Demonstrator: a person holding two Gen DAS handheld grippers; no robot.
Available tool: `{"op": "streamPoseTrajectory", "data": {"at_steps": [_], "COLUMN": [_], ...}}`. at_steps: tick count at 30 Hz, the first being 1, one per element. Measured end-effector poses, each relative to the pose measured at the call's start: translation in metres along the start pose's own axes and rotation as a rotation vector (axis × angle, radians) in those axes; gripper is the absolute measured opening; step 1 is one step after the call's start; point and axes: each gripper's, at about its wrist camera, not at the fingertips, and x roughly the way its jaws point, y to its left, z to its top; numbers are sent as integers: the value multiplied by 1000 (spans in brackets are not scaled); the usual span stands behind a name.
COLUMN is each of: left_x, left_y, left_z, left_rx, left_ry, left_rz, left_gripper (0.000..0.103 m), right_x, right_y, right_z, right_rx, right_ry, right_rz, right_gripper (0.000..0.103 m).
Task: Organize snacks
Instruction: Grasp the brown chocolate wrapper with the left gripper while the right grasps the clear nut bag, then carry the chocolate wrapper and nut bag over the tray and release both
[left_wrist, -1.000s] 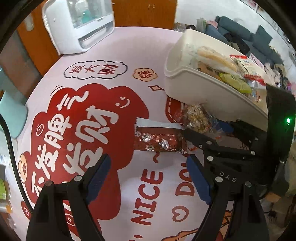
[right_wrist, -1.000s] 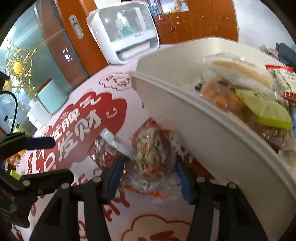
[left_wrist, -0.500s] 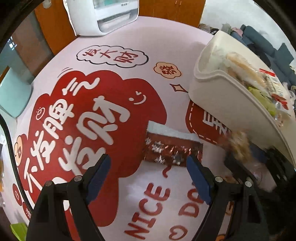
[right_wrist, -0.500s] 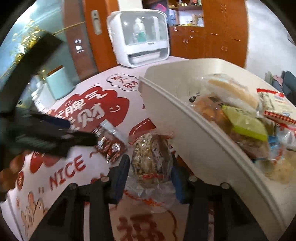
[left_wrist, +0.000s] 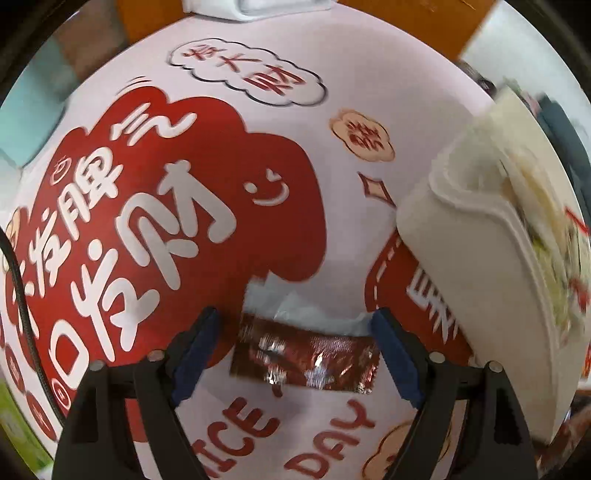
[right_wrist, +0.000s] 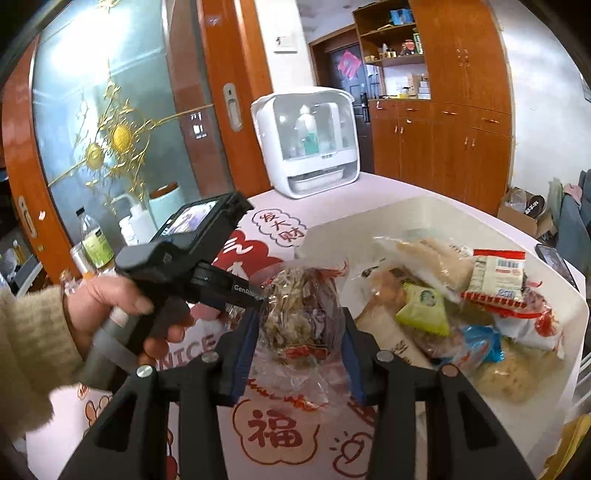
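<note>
Right gripper (right_wrist: 297, 328) clamped on clear snack bag (right_wrist: 299, 314), held beside white bin (right_wrist: 436, 210); slack film, slip risk. Left gripper (left_wrist: 295, 347) closing, red wrapper (left_wrist: 306, 358) between jaws, ungripped; skid possible.

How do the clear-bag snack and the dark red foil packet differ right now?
The clear-bag snack is clamped in the right tongs and lifted beside the white bin; the dark red foil packet lies flat on the tablecloth. The left tongs are closing around the packet, not yet touching. The bag shows its contents; the foil is opaque. Both remain outside the bin.
</note>
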Motion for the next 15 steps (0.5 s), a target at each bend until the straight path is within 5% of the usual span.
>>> {"op": "streamPoseTrajectory", "data": {"at_steps": [6, 10, 15], "left_x": [-2, -10, -23], "left_y": [-18, -26, -26], "left_z": [-6, -26, -59], "left_rx": [-51, -92, -162], "left_ry": [7, 15, 6], "left_rz": [81, 82, 66], "left_gripper": [56, 26, 15], "right_x": [-2, -9, -17], "right_y": [-20, -33, -49], "right_z": [7, 11, 16], "right_rx": [26, 33, 36], "right_ry": [3, -14, -26], "right_rz": [-24, -31, -32], "right_gripper": [43, 43, 43]}}
